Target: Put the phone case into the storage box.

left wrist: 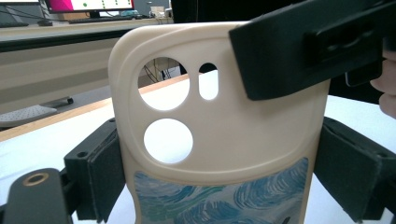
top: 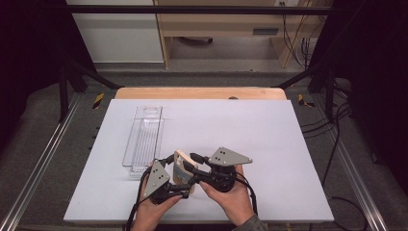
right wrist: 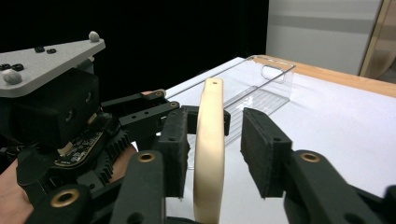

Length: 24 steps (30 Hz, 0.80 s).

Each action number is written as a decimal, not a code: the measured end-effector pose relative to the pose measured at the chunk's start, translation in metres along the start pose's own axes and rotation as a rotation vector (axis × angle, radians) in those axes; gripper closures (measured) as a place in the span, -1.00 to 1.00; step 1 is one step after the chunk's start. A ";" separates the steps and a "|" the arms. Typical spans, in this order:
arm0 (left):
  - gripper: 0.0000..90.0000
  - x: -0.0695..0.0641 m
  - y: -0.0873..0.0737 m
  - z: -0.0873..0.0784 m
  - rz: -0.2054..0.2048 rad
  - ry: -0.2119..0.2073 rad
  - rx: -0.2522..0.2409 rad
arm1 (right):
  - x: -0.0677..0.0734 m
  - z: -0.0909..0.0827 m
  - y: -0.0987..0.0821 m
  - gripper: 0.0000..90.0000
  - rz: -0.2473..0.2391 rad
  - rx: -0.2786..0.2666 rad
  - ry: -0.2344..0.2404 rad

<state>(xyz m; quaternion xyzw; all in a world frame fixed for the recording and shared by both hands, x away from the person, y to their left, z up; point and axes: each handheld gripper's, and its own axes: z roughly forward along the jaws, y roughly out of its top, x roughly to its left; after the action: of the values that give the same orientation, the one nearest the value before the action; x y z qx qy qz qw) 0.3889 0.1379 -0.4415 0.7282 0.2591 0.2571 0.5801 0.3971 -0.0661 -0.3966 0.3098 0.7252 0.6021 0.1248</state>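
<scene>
A cream phone case (top: 183, 169) with a blue swirl print stands upright above the table's near edge, between both hands. My left gripper (top: 179, 182) is shut on it: in the left gripper view its pads (left wrist: 100, 175) press on the two long sides of the case (left wrist: 224, 140). My right gripper (top: 193, 167) reaches in from the right and straddles the case's upper edge. In the right gripper view the case (right wrist: 208, 154) stands edge-on between the jaws. The right pad (right wrist: 261, 144) is clear of it and the left one sits close beside it, so this gripper (right wrist: 215, 144) is open.
A clear plastic tray (top: 144, 137) lies lengthwise on the left half of the white table mat (top: 250, 125), just beyond the hands. A dark metal frame and cables stand around the table's sides.
</scene>
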 end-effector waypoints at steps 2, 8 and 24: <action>-0.76 0.000 0.000 0.000 0.003 0.003 0.003 | 0.000 -0.001 0.001 0.25 -0.004 -0.004 -0.006; -0.76 0.003 0.000 -0.001 -0.008 0.014 0.002 | 0.000 -0.008 0.004 -0.03 -0.011 -0.033 -0.037; -0.75 0.004 0.001 -0.004 -0.017 0.027 -0.005 | -0.017 -0.029 0.013 -0.66 -0.020 -0.109 -0.162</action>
<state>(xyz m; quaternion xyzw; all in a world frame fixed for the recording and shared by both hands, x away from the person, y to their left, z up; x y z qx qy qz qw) 0.3895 0.1433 -0.4390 0.7208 0.2726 0.2627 0.5807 0.3979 -0.0986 -0.3799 0.3429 0.6820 0.6123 0.2058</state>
